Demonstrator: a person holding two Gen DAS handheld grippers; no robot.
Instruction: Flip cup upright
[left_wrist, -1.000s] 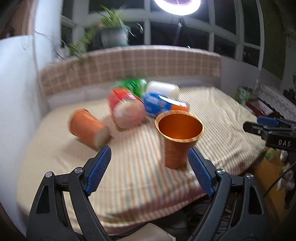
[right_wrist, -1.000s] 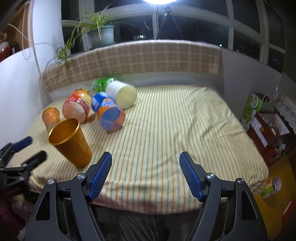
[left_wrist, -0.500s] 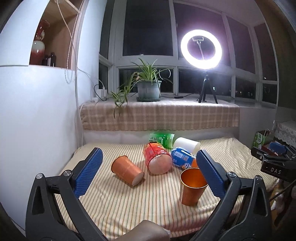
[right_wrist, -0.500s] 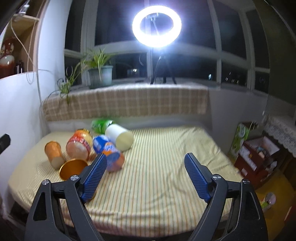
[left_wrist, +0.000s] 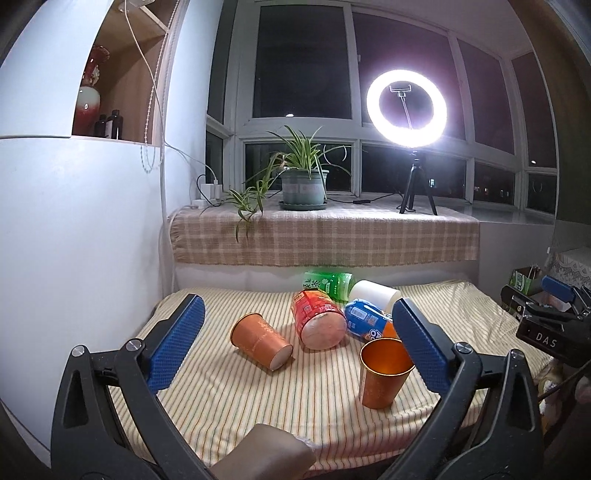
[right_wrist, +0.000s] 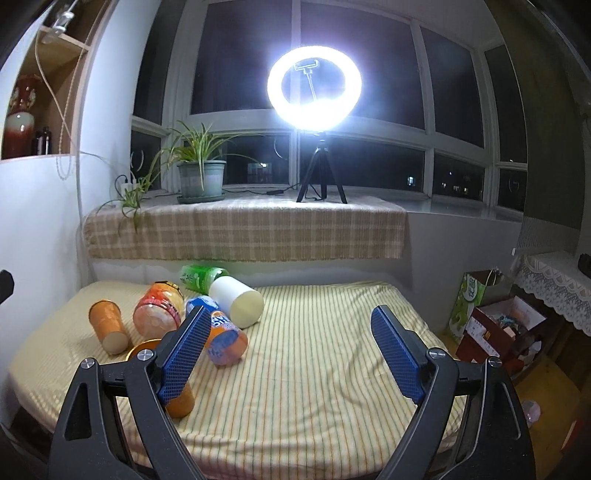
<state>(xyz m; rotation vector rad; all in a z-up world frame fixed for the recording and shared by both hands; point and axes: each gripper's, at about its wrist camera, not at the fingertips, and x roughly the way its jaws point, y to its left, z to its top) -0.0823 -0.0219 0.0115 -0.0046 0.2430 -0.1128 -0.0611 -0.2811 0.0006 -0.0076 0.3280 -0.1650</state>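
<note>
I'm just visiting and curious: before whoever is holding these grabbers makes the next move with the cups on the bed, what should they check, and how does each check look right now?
1. Copper cup standing mouth up on the striped bedspread: ok.
2. Orange cup upright: not ok, it lies on its side.
3. Left gripper open and empty: ok.
4. Right gripper open and empty: ok.
5. Clear path to the orange cup: ok from the left wrist view; the red container lies close beside it, whether touching cannot tell.
6. Bedspread firm enough to keep a cup standing: cannot tell, though the copper cup stands.
</note>
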